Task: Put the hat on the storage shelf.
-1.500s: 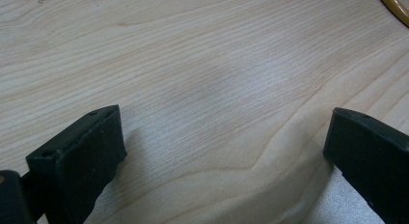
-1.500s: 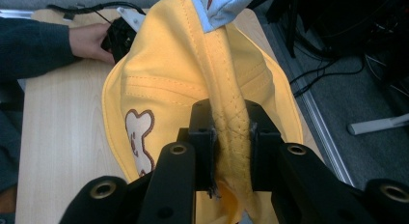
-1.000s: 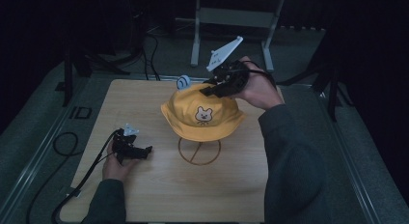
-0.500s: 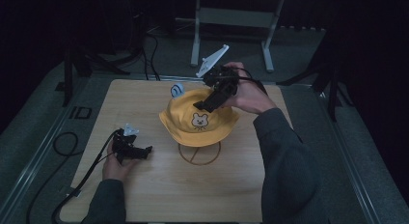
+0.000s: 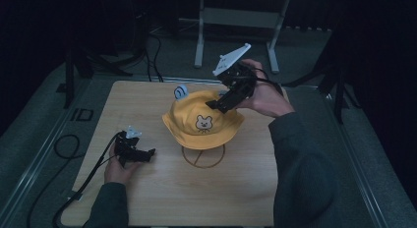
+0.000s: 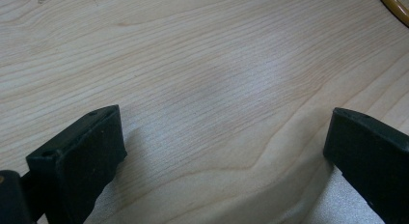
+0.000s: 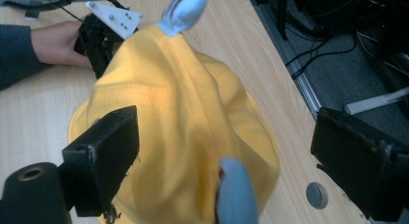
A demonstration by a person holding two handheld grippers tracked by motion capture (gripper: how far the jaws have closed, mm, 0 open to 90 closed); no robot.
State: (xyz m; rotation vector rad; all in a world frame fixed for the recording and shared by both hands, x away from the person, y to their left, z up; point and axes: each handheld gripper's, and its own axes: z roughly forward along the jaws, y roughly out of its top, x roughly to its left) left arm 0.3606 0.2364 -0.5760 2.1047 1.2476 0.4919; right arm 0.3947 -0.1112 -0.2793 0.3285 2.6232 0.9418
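The yellow hat (image 5: 202, 121) sits draped over the ring stand (image 5: 203, 156) at mid-tabletop (image 5: 147, 100), so the stand carries it. The right gripper (image 5: 221, 101) hovers at its crown, its jaws just sprung wide and pinching nothing (apparently a release). The left gripper (image 5: 142, 153) rests spread on bare wood, well clear, presumably waiting.

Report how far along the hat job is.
Done: the yellow hat sits on the wooden stand. In hand: the right tool, jaws just opened and pads off the fabric, hovers at the crown. Left: pulling it clear; the left tool rests open on the table.
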